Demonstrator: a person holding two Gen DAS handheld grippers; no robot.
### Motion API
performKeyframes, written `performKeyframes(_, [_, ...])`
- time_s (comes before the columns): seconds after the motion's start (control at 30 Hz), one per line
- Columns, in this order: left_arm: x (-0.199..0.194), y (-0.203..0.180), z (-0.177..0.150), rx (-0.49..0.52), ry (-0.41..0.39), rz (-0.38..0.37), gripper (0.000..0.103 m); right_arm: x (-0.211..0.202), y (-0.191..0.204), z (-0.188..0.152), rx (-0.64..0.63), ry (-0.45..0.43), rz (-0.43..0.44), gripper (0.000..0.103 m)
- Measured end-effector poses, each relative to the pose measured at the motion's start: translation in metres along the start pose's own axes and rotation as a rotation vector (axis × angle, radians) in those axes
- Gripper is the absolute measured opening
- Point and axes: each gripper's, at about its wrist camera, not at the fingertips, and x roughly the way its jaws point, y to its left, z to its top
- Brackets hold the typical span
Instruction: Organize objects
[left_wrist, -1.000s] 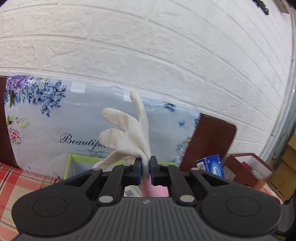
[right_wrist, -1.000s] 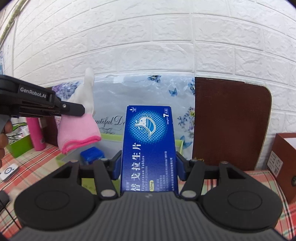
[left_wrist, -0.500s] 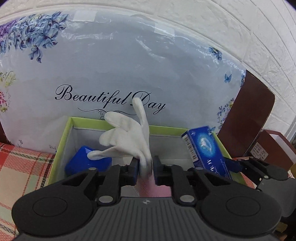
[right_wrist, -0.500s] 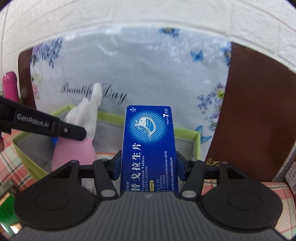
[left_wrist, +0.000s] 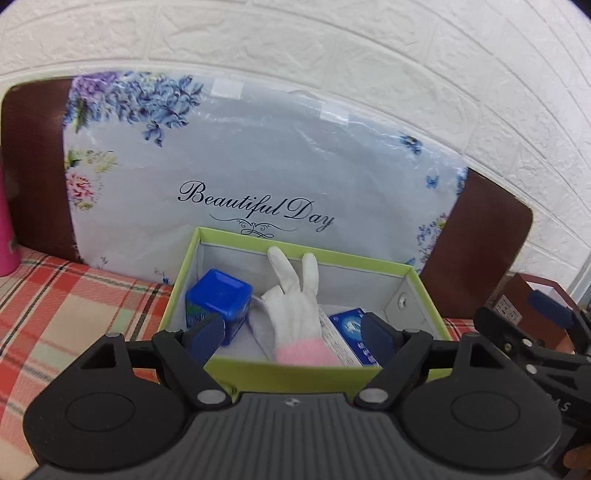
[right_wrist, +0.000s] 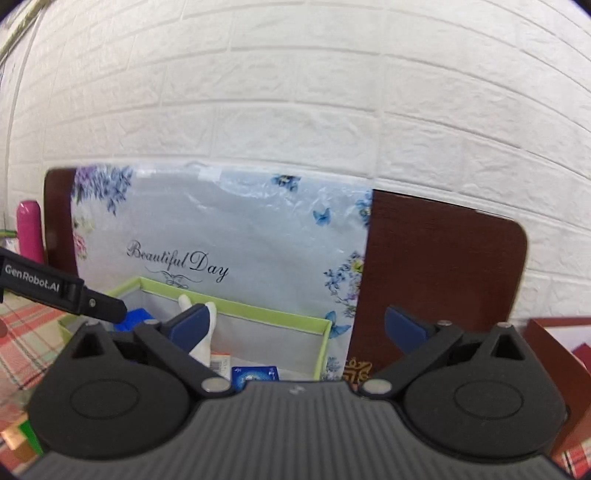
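Left tool (left_wrist: 291, 334): jaws just spread wide, nothing gripped.
Right tool (right_wrist: 299, 328): jaws just spread, empty.
Glove (left_wrist: 295, 306): in green box (left_wrist: 306, 380), fingers propped on back wall.
Medicine carton (left_wrist: 354, 332): in box, beside glove.
Risk: withdrawing tool pads may snag glove cuff, dragging it out.

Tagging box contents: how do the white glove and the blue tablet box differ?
The glove is soft white fabric with a pink cuff; the tablet box is stiff printed blue card. The glove props up, fingers on the back wall; the tablet box lies low. Both sit in the green box, touching no gripper.
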Motion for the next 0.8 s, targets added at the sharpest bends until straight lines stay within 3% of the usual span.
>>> performKeyframes(0.17, [-0.030,-0.010,-0.035,0.019,0.010,-0.006,0.084,-0.048,-0.012,-0.017,0.065,0.025,0.012,0.103])
performKeyframes(0.53, [-0.051,-0.016,-0.115,-0.011,0.157,-0.041,0.084,-0.111,-0.014,-0.093,0.212,0.202,-0.029,0.103])
performKeyframes(0.67, [-0.043,-0.016,-0.129,-0.053,0.192,-0.059,0.084,-0.119,-0.011,-0.117,0.237,0.269,-0.035,0.103])
performKeyframes(0.8, [-0.028,-0.014,-0.122,-0.148,0.178,-0.068,0.084,-0.126,-0.004,-0.131,0.243,0.314,-0.019,0.103])
